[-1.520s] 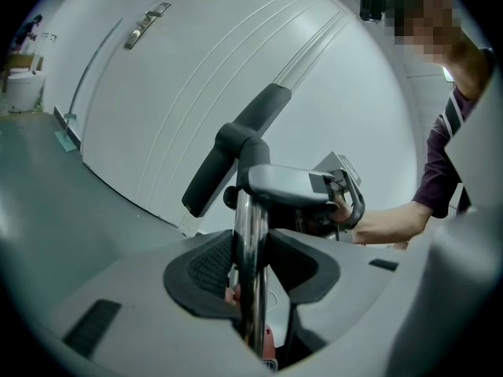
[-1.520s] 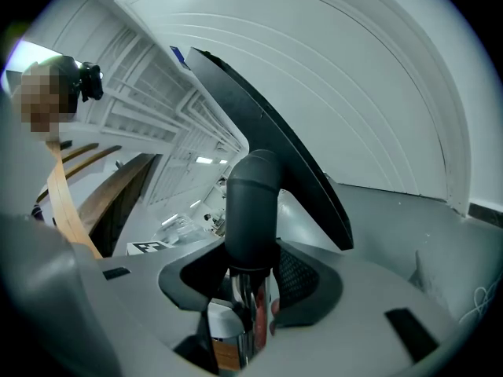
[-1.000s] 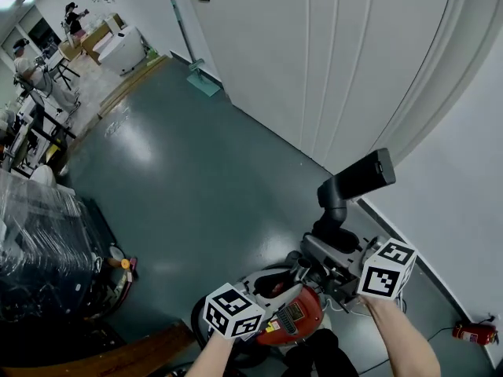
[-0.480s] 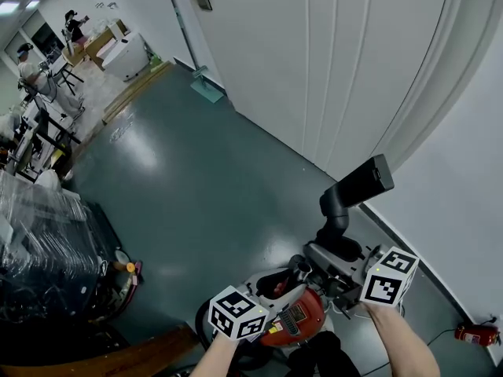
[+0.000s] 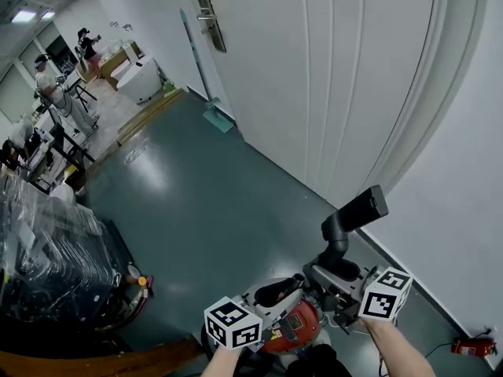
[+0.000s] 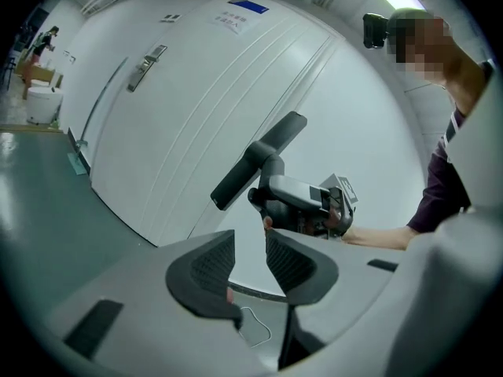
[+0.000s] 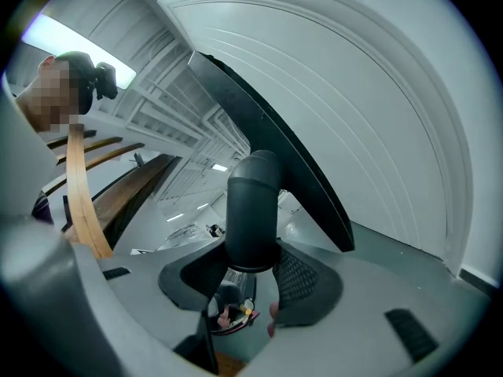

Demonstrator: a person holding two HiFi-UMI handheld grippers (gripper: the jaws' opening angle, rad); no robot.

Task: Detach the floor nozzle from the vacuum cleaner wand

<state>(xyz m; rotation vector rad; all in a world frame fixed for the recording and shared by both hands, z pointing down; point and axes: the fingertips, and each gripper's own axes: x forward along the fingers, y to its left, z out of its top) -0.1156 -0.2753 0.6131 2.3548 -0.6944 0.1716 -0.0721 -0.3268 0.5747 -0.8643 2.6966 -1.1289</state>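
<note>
Already the floor nozzle (image 5: 357, 210) hangs in the air above the dark green floor (image 5: 196, 203), in front of the pale door (image 5: 314, 69). The right tool (image 7: 251, 281) is clamped on it. Both pads press the round black neck, which rises out of the jaws to the flat nozzle head. The head's long axis slants, low at its near end and high toward the wall on the right in the head view. Below the jaws the neck seems to end in a pale ring with no tube joined on, so I judge the nozzle is off the wand. No wand can be picked out in any view.

The left tool (image 6: 250, 259) holds nothing. Its jaws have just been closing but stand moderately apart with only air between them. It points across at the nozzle and the right tool, which lie ahead of it and slightly to the right, clearly apart.

The red vacuum cleaner body (image 5: 292, 326) sits on the floor below both hands. The right hand alone carries the nozzle. Any setting down depends on that slanted head clearing the door and the canister.
</note>
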